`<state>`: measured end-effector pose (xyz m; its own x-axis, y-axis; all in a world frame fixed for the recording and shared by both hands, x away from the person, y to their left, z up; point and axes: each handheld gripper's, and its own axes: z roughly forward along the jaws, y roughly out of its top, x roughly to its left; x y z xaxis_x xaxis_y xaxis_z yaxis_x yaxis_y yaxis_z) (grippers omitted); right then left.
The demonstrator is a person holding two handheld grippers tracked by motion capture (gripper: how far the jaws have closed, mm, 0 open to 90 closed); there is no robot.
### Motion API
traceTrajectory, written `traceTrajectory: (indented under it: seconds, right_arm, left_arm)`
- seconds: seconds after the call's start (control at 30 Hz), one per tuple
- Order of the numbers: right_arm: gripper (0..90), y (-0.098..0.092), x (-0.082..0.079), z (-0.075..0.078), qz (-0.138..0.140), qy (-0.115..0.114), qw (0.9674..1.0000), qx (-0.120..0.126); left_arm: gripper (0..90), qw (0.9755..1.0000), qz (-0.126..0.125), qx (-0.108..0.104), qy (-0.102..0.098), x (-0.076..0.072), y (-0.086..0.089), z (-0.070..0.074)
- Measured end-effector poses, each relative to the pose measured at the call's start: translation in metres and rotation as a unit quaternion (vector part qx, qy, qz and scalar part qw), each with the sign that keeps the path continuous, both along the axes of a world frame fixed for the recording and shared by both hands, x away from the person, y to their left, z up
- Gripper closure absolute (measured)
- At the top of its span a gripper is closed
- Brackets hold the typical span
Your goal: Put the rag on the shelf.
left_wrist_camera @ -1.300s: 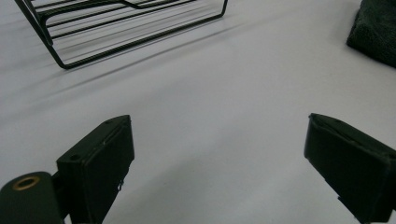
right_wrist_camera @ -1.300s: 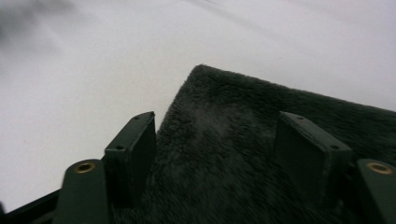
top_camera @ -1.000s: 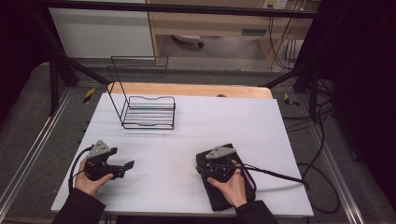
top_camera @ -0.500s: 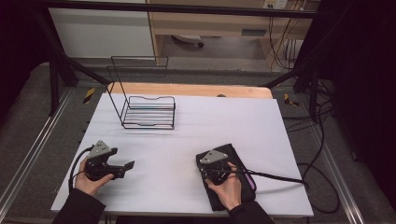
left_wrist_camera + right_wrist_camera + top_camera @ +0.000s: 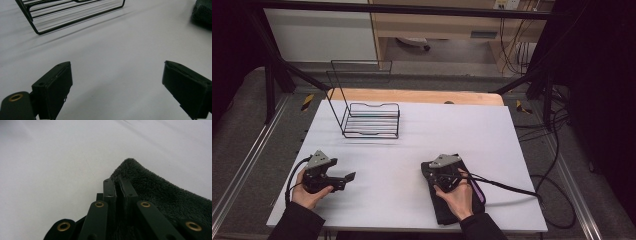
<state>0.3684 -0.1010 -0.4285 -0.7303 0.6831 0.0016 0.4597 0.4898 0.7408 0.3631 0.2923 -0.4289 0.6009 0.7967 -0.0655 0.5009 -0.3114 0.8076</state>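
A dark green fleecy towel (image 5: 446,212) lies folded on the white table (image 5: 452,125) at the front right. My right gripper (image 5: 435,170) rests on its far left corner. In the right gripper view the right gripper (image 5: 117,182) has just been closing, and its jaws now stand together with the towel's (image 5: 160,195) edge pinched between them. My left gripper (image 5: 348,176) rests on the table at the front left, pointing right. Its jaws stand wide apart in the left gripper view (image 5: 117,82), over bare table with nothing between them.
A black wire rack (image 5: 372,120) stands at the table's back left, its near corner also in the left gripper view (image 5: 62,15). A cable (image 5: 507,187) trails right from the right gripper across the table. A wooden strip (image 5: 422,96) runs along the far edge.
The right hand has shifted slightly on the towel's corner. The left hand and its gripper have stayed put.
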Motion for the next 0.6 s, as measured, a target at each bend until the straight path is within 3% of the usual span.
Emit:
traceTrajectory:
  seconds: [0.13, 0.33, 0.6]
  right_arm:
    - [84.9, 0.001, 0.004, 0.004, 0.002, 0.006, 0.9999, 0.013]
    - [84.8, 0.027, 0.015, 0.011, 0.016, 0.006, 0.9993, 0.032]
    - [84.7, 0.066, 0.030, 0.011, 0.022, 0.005, 0.9990, 0.038]
  left_arm:
    - [9.4, 1.0000, 0.000, 0.000, 0.001, 0.000, 0.000, 0.000]
    - [9.5, 1.0000, 0.001, 0.000, 0.002, 0.001, 0.001, 0.000]
    - [9.6, 1.0000, 0.002, 0.000, 0.003, 0.001, 0.002, 0.000]
